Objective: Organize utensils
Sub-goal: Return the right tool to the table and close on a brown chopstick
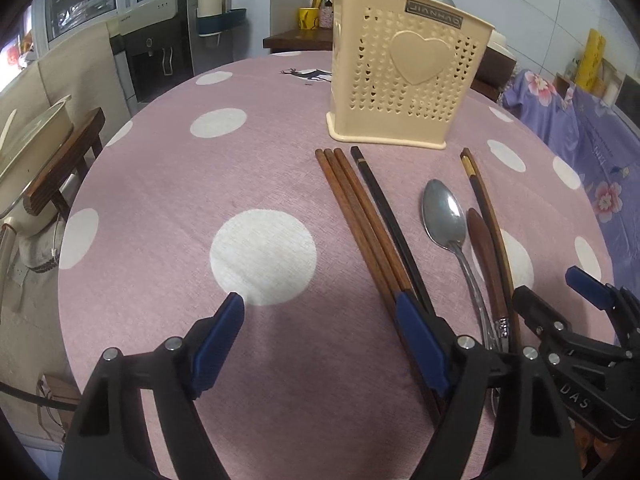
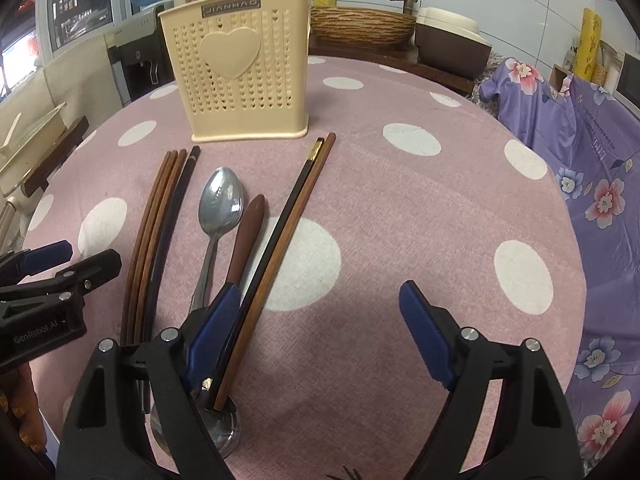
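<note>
A cream perforated utensil holder with a heart stands upright on the pink dotted table; it also shows in the right wrist view. In front of it lie three brown chopsticks and a black one, a metal spoon, a brown-handled utensil and another chopstick pair. The right wrist view shows them too: the chopstick bundle, spoon, brown handle and the pair. My left gripper is open above the table, left of the utensils. My right gripper is open, just right of them.
A second metal spoon bowl lies near the front edge under the chopstick pair. The round table drops off on all sides. A wooden stool stands left, a purple flowered cloth right, a woven basket behind.
</note>
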{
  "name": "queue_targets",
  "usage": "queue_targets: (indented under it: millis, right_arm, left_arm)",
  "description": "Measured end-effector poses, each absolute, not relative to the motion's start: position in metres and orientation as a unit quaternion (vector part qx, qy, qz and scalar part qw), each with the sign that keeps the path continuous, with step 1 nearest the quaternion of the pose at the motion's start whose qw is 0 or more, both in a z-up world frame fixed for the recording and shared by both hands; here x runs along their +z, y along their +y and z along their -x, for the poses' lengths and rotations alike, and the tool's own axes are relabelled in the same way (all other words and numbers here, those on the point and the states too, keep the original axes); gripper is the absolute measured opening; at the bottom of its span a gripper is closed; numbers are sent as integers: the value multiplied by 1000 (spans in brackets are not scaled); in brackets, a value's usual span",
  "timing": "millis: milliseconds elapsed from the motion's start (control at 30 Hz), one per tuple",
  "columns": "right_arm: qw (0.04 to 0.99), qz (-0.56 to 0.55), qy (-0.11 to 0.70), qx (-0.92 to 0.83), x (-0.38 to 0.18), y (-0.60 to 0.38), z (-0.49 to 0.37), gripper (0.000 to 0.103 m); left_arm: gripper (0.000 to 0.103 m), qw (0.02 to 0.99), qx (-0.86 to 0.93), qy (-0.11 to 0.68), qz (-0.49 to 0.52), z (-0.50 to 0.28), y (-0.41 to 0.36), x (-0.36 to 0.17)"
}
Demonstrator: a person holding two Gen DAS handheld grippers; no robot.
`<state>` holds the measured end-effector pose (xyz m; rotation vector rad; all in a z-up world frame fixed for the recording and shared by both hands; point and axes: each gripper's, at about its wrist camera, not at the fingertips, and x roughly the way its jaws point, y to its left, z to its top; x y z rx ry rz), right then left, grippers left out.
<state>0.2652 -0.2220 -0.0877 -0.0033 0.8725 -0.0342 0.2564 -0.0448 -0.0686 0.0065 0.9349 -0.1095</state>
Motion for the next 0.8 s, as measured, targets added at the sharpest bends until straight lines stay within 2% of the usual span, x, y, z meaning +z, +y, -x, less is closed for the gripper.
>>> queue_targets:
  millis: [333,567,800]
  right_arm:
    - [898,10,437,-43,-91,-230,-269,79]
    - [898,-8,434,-74,-88,-261,-268,74]
    - [909,9,417,-23,-77,-257,-276,68]
  left_arm:
    - [80,889,-49,455,-12,-259,-52,-76]
    - [81,883,-6,470,9,-268,-14,-75]
    - [79,883,3,468,21,-270,-6,-71]
